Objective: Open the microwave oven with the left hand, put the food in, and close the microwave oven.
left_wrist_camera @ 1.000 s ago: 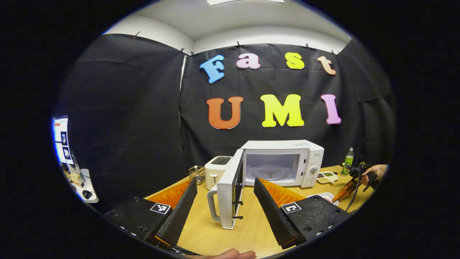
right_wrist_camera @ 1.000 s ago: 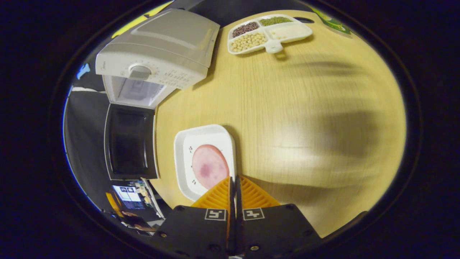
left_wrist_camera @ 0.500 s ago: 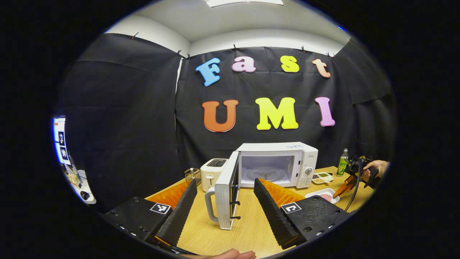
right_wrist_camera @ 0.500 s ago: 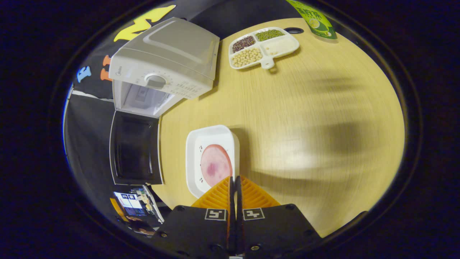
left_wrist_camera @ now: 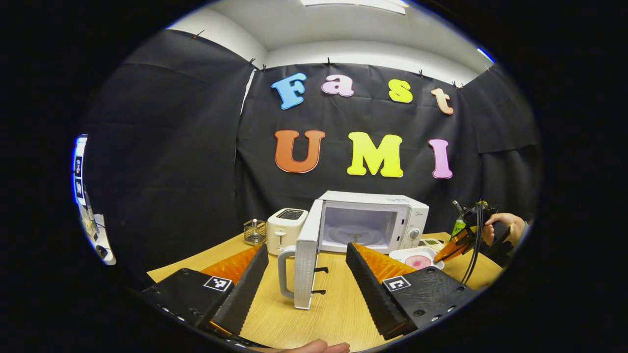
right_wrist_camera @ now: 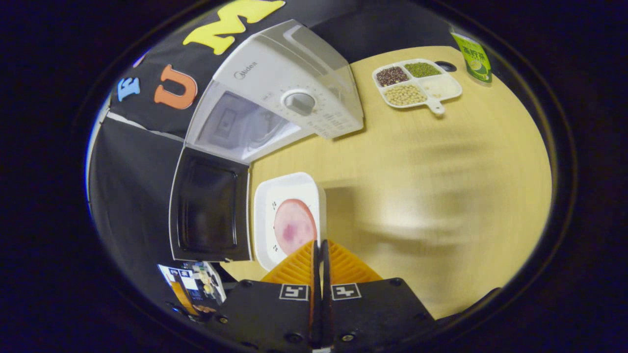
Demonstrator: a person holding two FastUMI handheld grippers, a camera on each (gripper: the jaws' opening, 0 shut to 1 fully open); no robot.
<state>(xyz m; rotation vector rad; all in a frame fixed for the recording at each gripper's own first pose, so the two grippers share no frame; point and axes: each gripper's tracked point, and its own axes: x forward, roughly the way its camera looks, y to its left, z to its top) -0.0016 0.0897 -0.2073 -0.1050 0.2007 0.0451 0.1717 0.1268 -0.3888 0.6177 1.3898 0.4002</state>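
Note:
The white microwave stands at the back of the table, its door swung wide open toward me and the turntable showing inside. My left gripper is open, back from the door's edge, touching nothing. In the right gripper view a white square plate carries a pink ham slice. My right gripper is shut on the plate's near rim and holds it just off the table, beside the open door and in front of the cavity. The left gripper view shows that plate right of the microwave's front, with the holding hand.
A white toaster and a small wire basket stand left of the microwave. A divided tray of beans and a green bottle sit at the far right of the wooden table. A desk with a screen lies beyond the booth's left side.
My right gripper has carried the plate closer to the microwave's open front. The left gripper has drawn back slightly and stays open. The door stays open.

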